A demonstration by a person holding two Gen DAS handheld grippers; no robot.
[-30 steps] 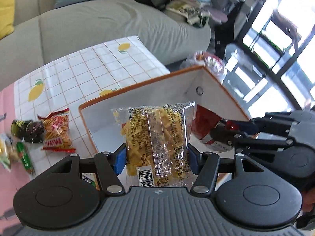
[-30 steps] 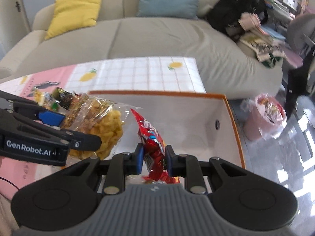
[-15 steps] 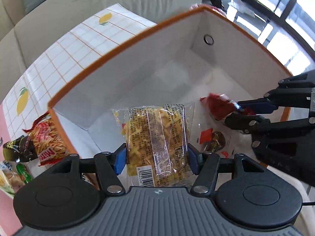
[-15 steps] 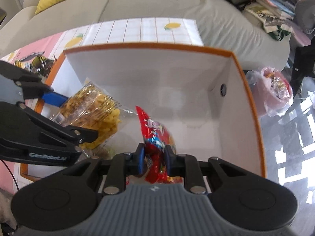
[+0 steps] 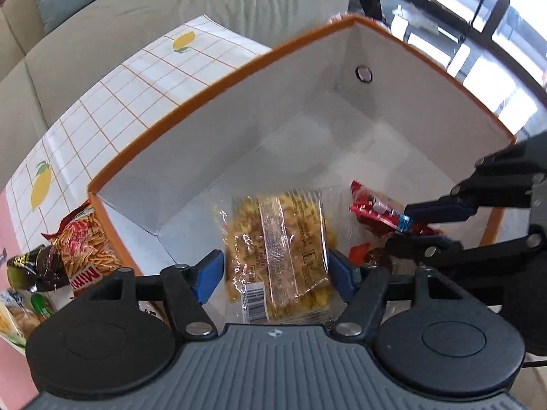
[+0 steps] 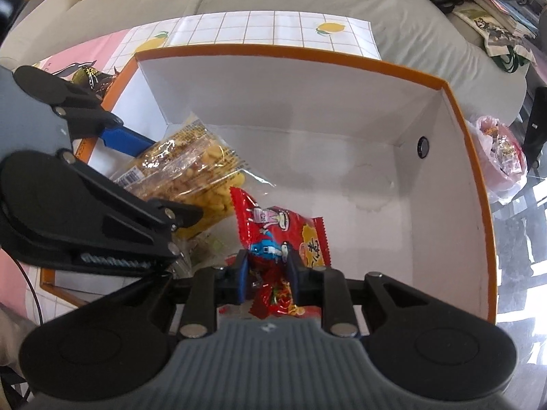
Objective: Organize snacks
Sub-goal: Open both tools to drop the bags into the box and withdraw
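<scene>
A white box with an orange rim (image 5: 205,92) (image 6: 307,95) stands on the table, and both grippers reach down into it. My left gripper (image 5: 275,256) (image 6: 164,177) has a clear bag of yellow snacks (image 5: 280,246) (image 6: 195,177) between its fingers. Its jaws are opening, and a gap shows between the left blue pad and the bag. My right gripper (image 6: 267,266) (image 5: 407,229) is shut on a red snack packet (image 6: 283,229) (image 5: 372,208) near the box floor; its jaws are just starting to ease open, but the pads still press the packet.
A small wrapped sweet (image 5: 372,256) lies on the box floor. Left of the box, a red-orange stick-snack packet (image 5: 85,249) and a dark packet (image 5: 34,270) lie on the lemon-print tablecloth (image 5: 136,78). A grey sofa (image 5: 171,7) stands behind. A pink bag (image 6: 499,157) sits on the floor.
Both grippers have sunk into the box with their packets. The left jaws have widened, and the yellow bag now sits loose and tilted between them.
</scene>
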